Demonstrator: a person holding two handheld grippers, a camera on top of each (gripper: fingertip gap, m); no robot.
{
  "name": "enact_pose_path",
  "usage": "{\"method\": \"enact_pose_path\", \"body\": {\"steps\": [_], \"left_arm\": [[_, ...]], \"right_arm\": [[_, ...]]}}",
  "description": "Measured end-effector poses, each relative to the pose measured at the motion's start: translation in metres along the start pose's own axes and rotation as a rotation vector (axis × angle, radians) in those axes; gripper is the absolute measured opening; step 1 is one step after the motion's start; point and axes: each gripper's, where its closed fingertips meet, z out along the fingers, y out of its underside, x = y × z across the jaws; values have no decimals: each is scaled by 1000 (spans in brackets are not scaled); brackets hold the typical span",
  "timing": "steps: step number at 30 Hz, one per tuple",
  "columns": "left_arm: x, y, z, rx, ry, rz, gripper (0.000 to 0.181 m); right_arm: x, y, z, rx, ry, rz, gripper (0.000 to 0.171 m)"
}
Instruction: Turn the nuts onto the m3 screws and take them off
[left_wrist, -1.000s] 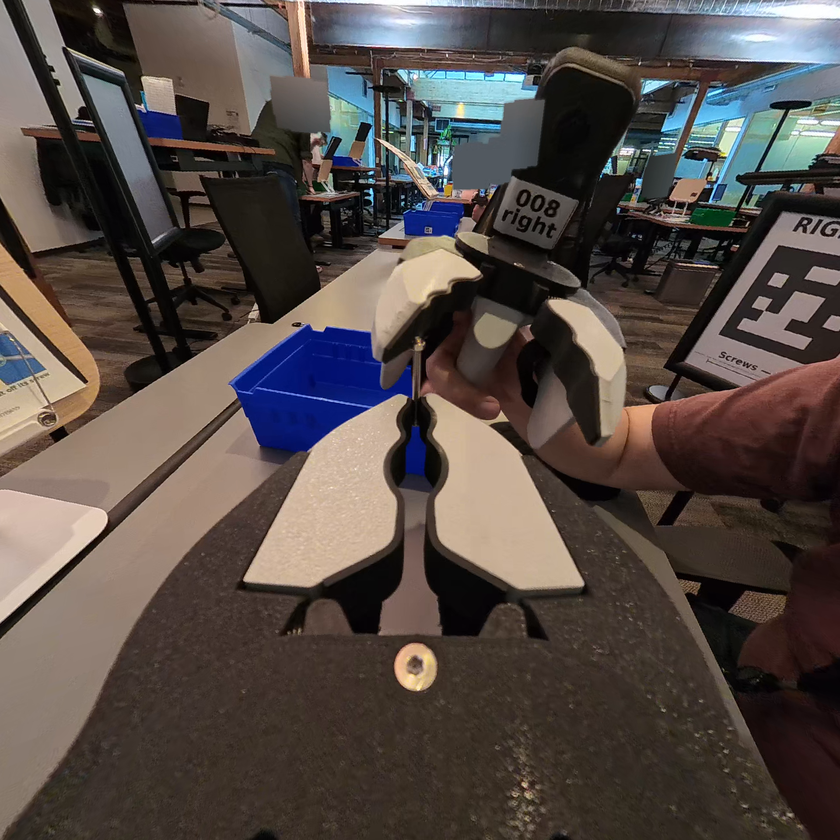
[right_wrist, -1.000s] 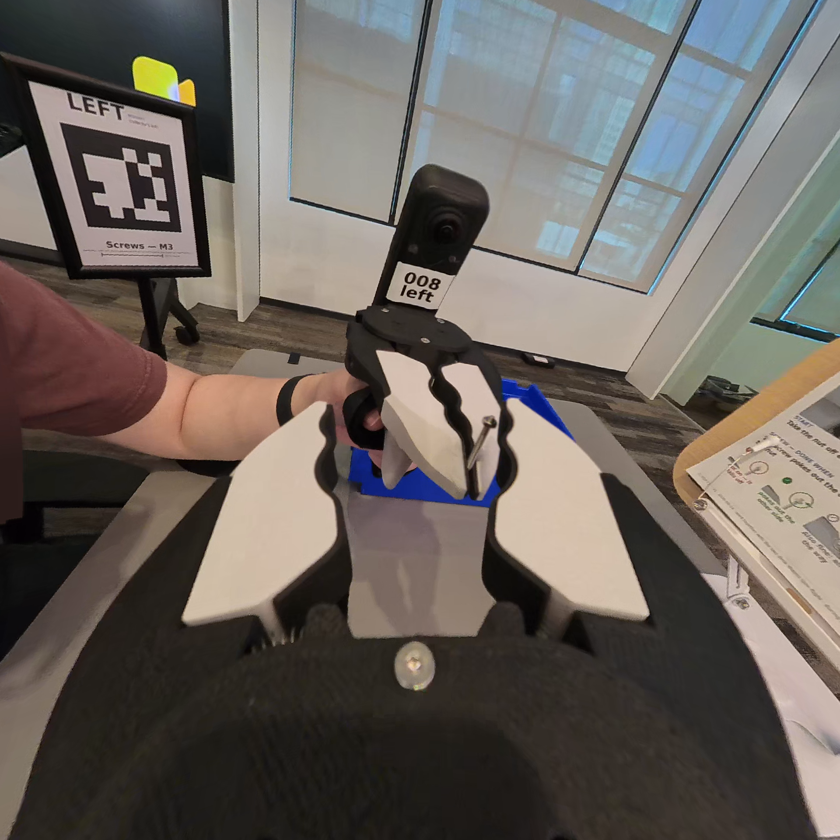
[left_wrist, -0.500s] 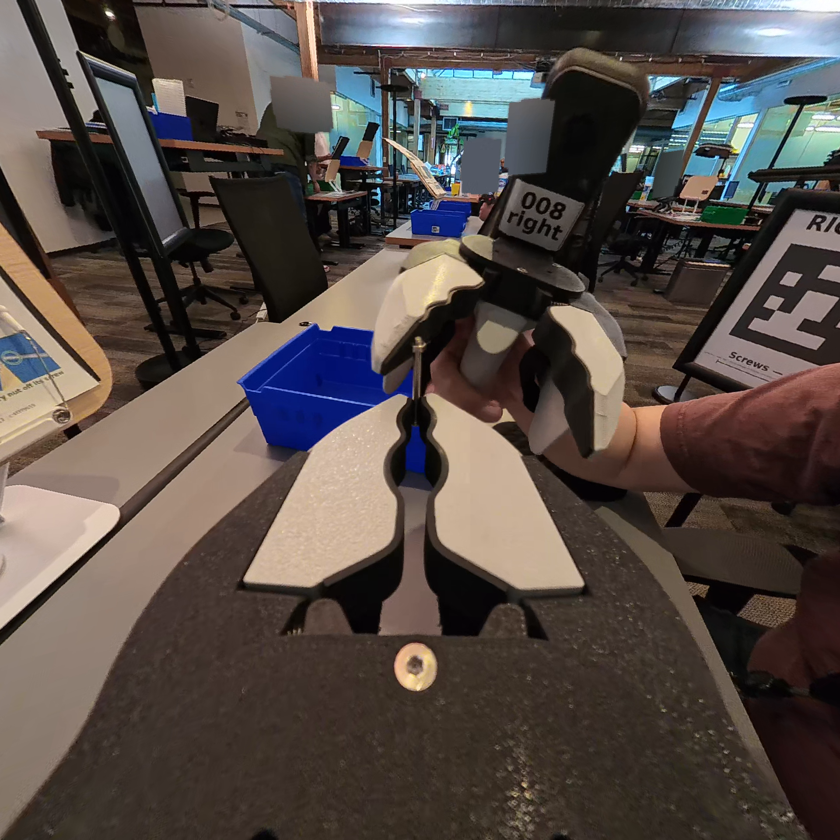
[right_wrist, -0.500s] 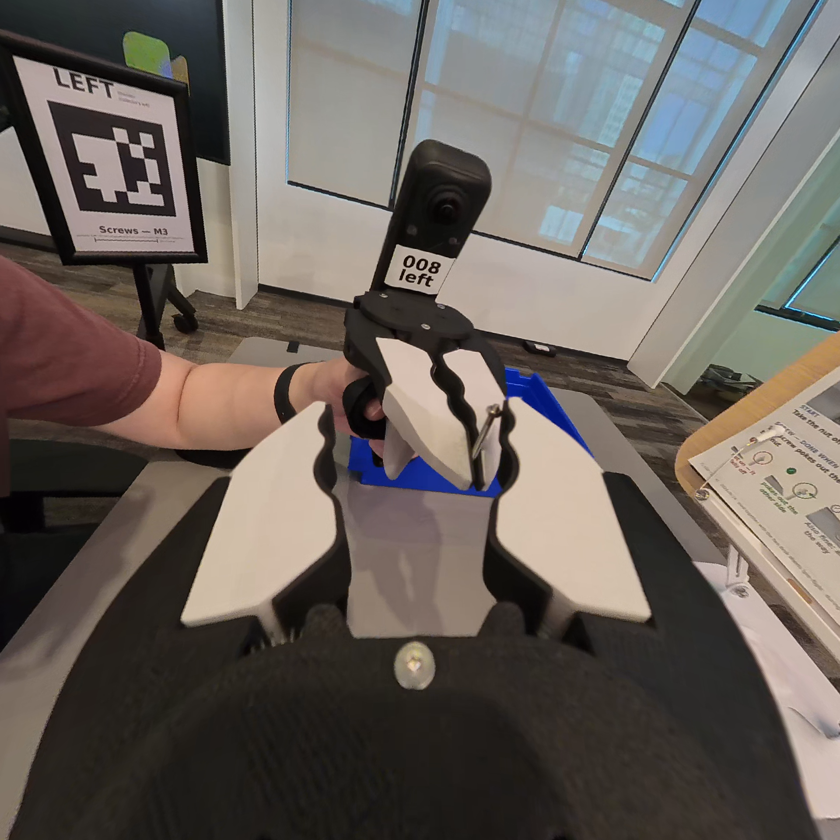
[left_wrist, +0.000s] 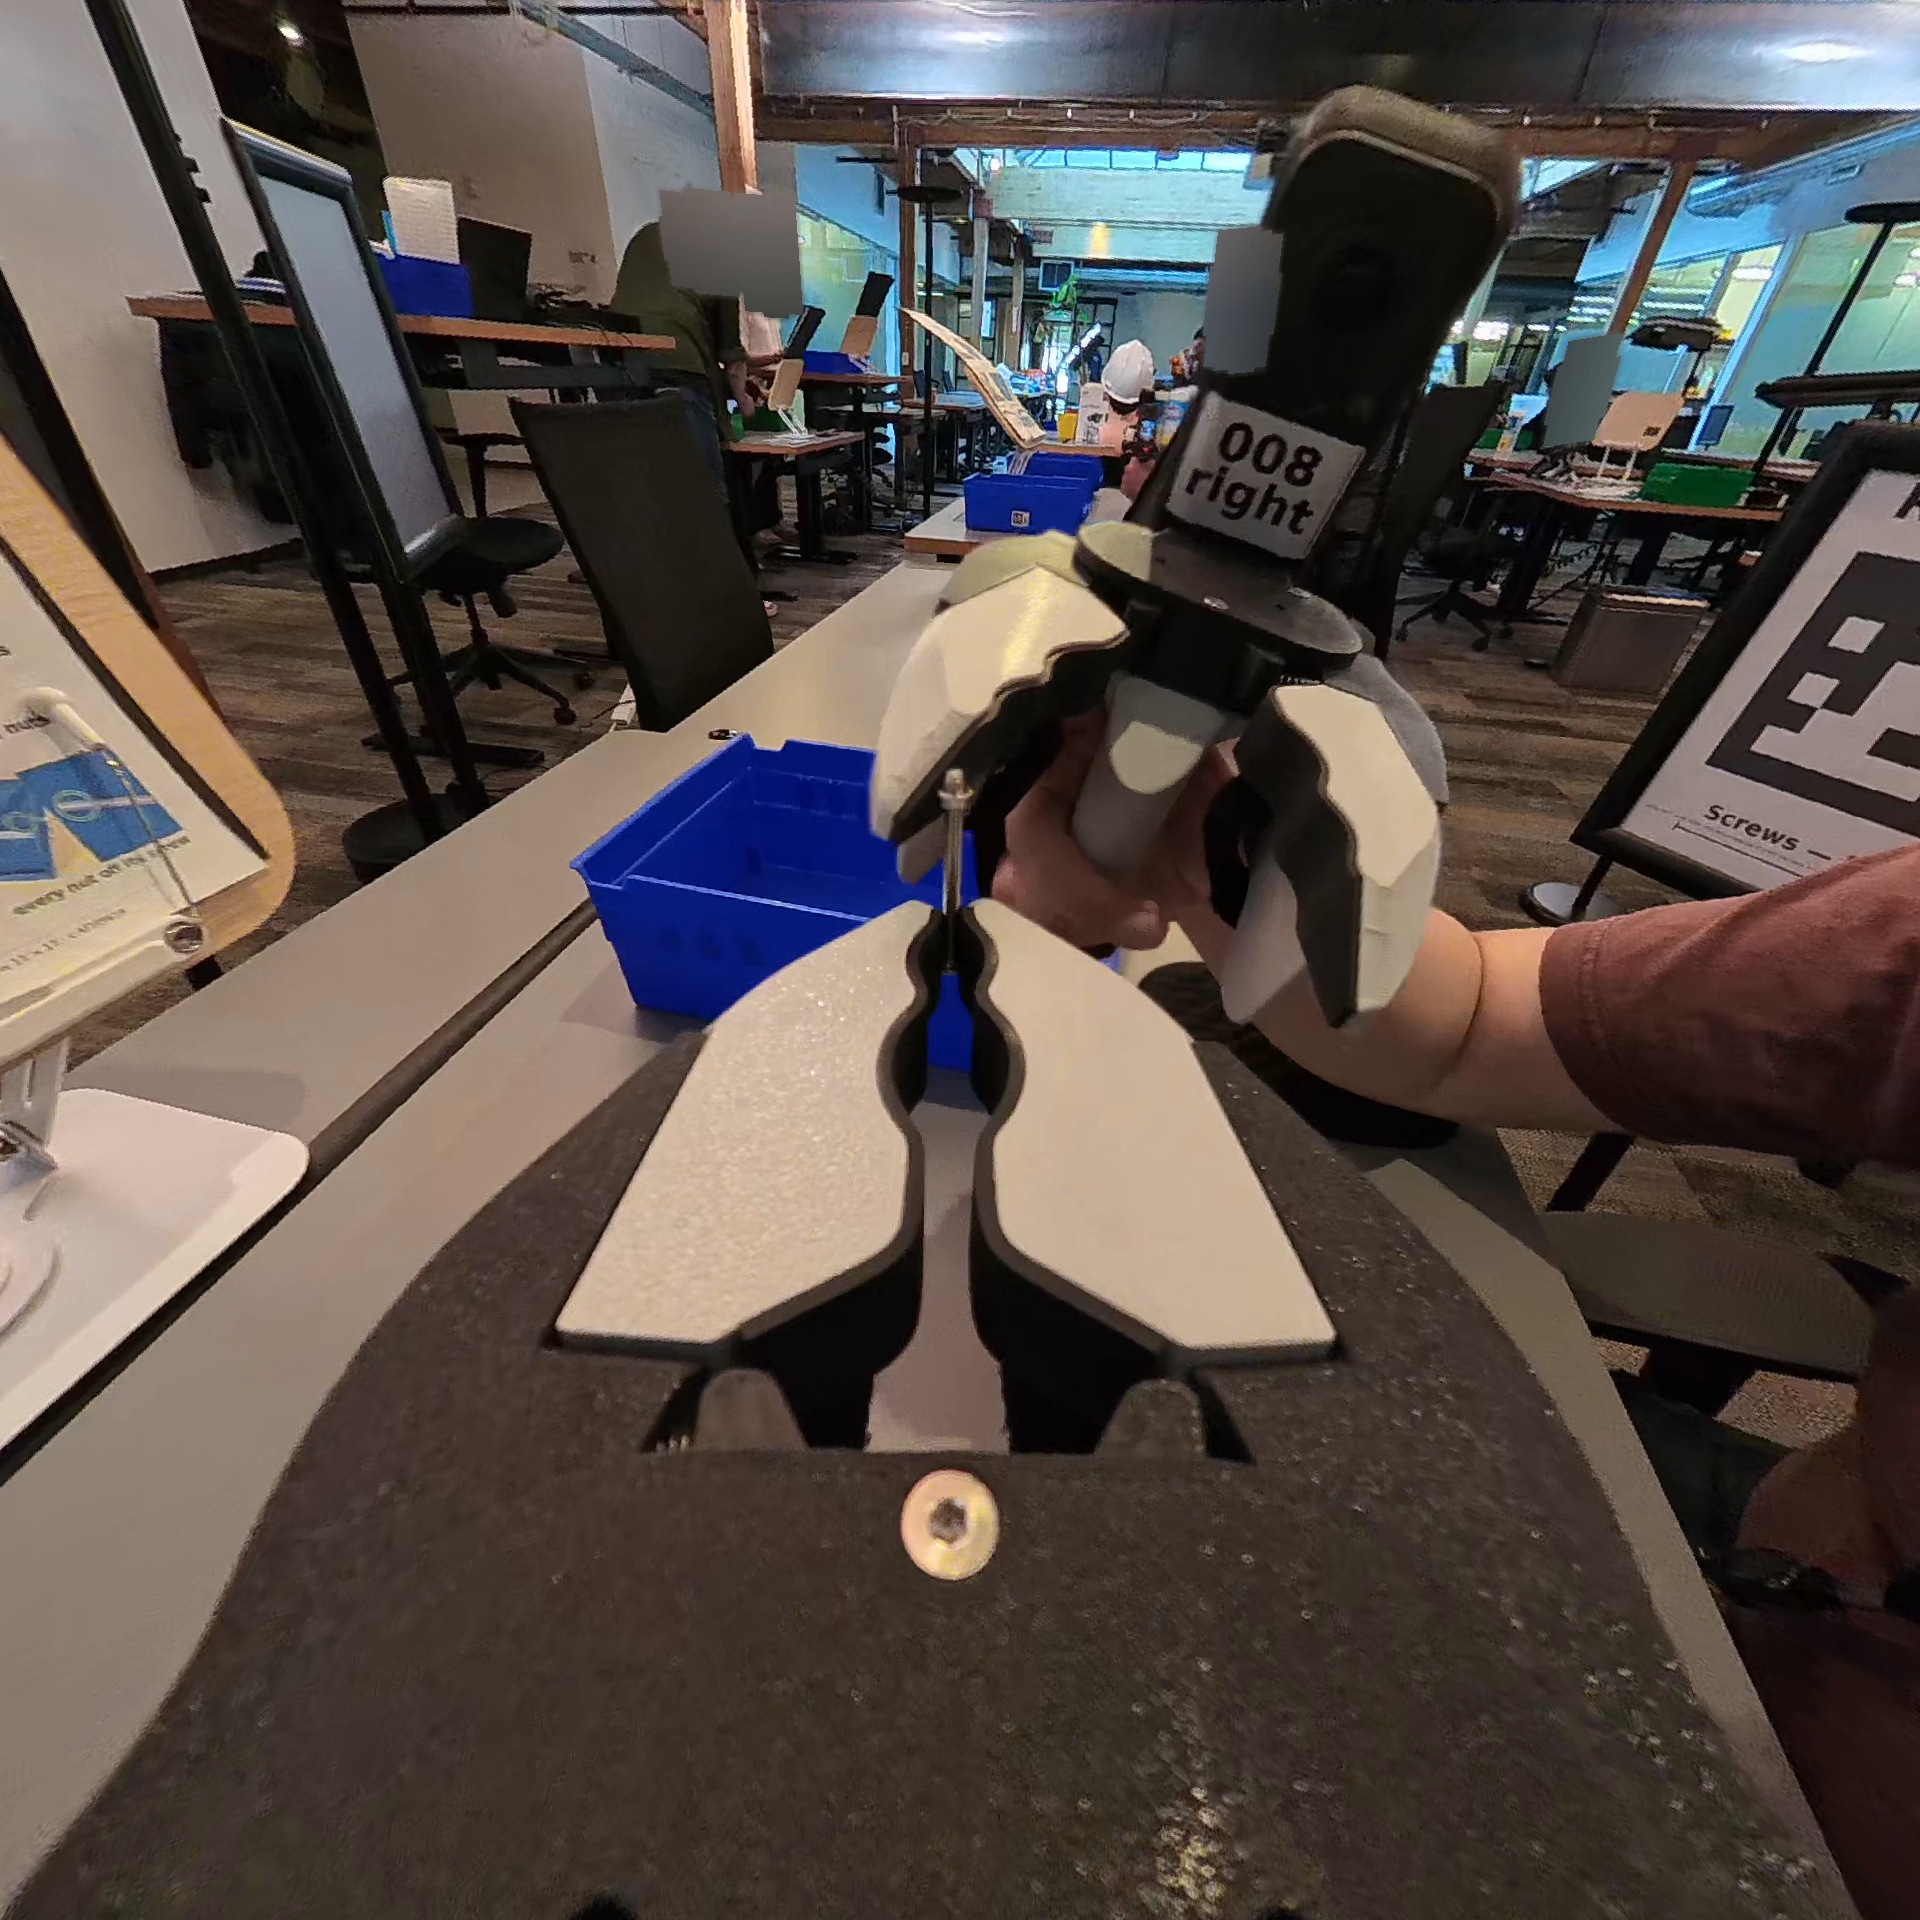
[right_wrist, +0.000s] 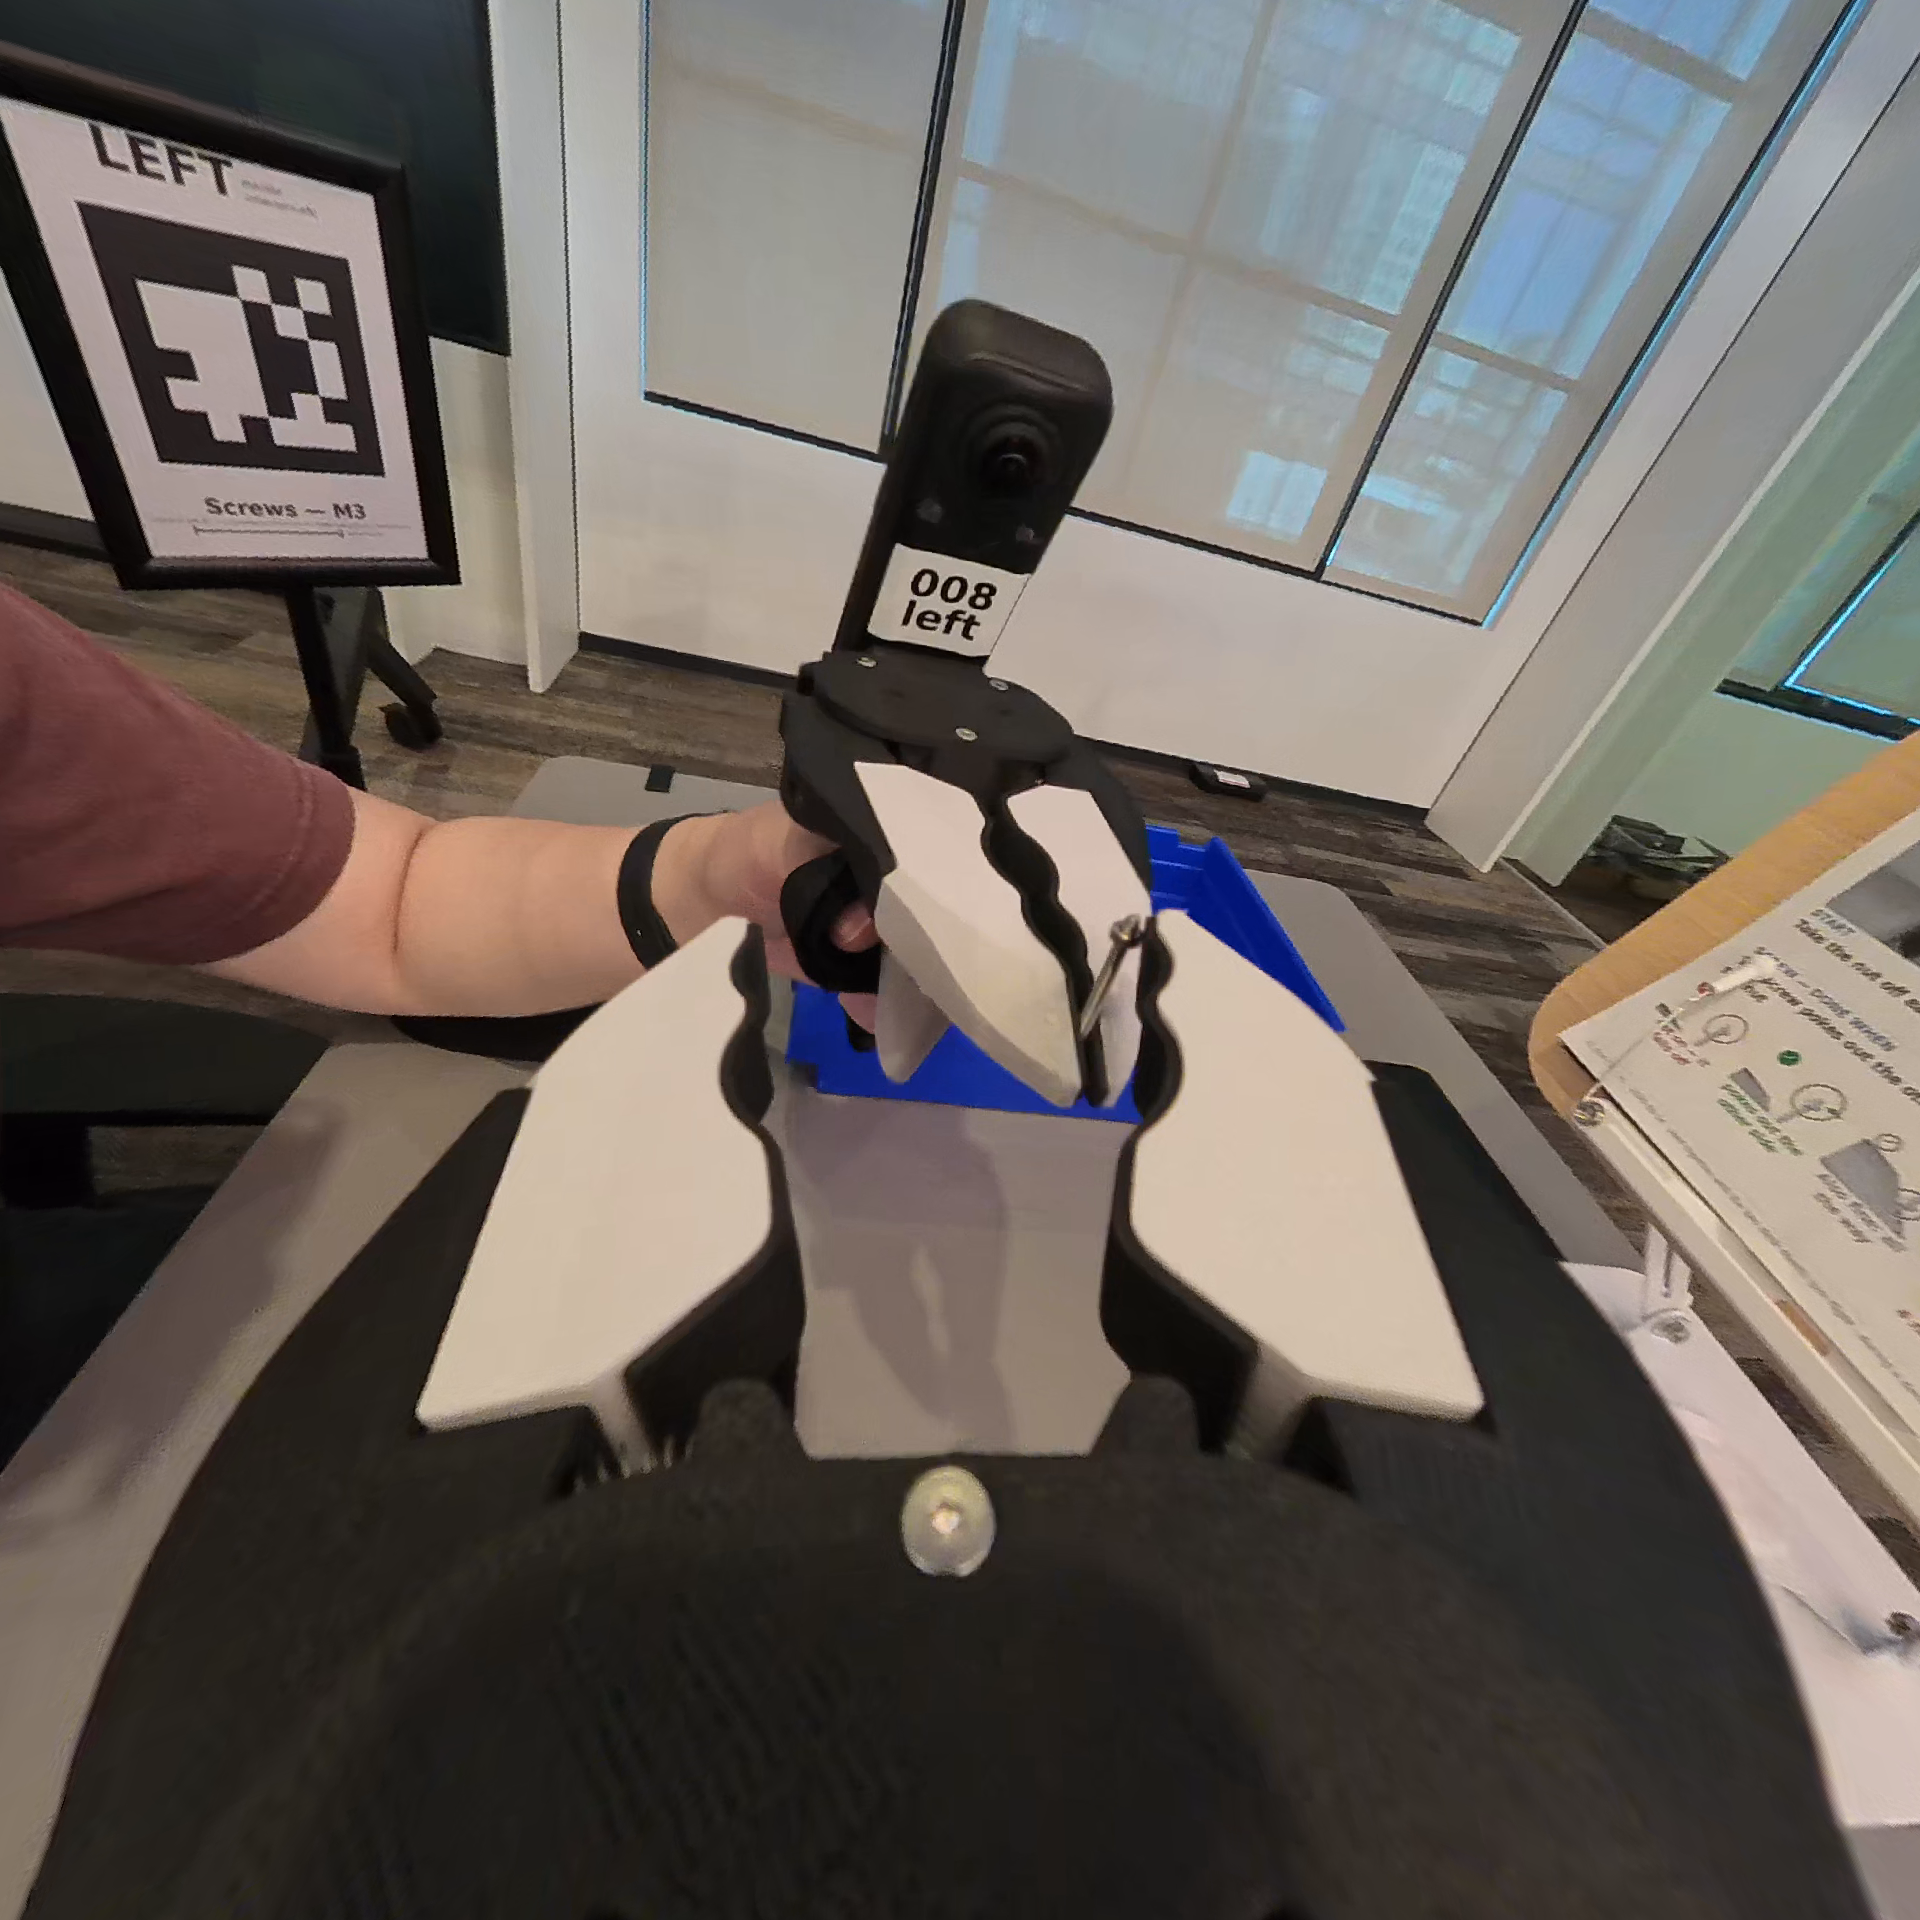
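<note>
Left gripper (left_wrist: 951, 920) has its 2 fingers pinched almost together at the tips, and there it is, an M3 screw (left_wrist: 953, 862) clamped between them, shank upright, head on top. Whether a nut sits on it, can't tell. Right gripper (right_wrist: 940, 997) is spread wide, holding nothing, and the left gripper's tips with the screw poke into that gap, close by its right finger (right_wrist: 1278, 1174). In the left wrist view one of those open fingers (left_wrist: 987, 717) hangs right at the screw head; contact can't be judged. Just beyond, a blue bin (left_wrist: 748, 883) on the grey table (left_wrist: 343, 997). Far right, a framed marker sign (left_wrist: 1808, 707); behind, a black office chair (left_wrist: 655, 561).
</note>
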Motion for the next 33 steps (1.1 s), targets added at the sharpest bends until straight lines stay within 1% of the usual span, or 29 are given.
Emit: {"method": "enact_pose_path", "body": {"steps": [4, 7, 10, 15, 17, 19, 20, 22, 25, 28, 30, 31, 33], "left_arm": [[-2, -4, -4, 21, 1, -20, 2], [3, -1, 1, 5, 18, -10, 2], [6, 5, 6, -25, 13, 15, 2], [-1, -3, -3, 11, -6, -1, 2], [-4, -8, -7, 27, -17, -6, 2], [-1, -10, -8, 36, 0, -14, 2], [3, -10, -7, 39, 21, -21, 2], [12, -8, -1, 32, 60, -23, 2], [21, -3, 7, 12, 80, -7, 2], [24, -1, 10, 12, 93, -10, 2], [20, 1, 10, 3, 70, -9, 2], [19, 0, 9, 2, 68, -13, 2], [11, -3, 6, 17, 29, -18, 2]], "right_arm": [[5, -7, -8, 28, 14, 18, 63], [8, -6, -4, 46, 30, 37, 67], [2, -3, 1, 43, -6, 47, 68], [-2, -3, -3, 6, -24, 14, 70], [-4, -9, -10, 18, -38, 7, 63], [1, -13, -12, 39, -9, 15, 63], [4, -13, -11, 50, 12, 16, 66], [5, -10, -5, 64, 17, 30, 79], [-4, -7, 6, 90, -36, 73, 90], [-16, -6, 14, 105, -95, 98, 92], [-22, -6, 16, 108, -117, 87, 92], [-21, -5, 17, 99, -110, 82, 96], [-19, -6, 15, 92, -93, 66, 98]]}}
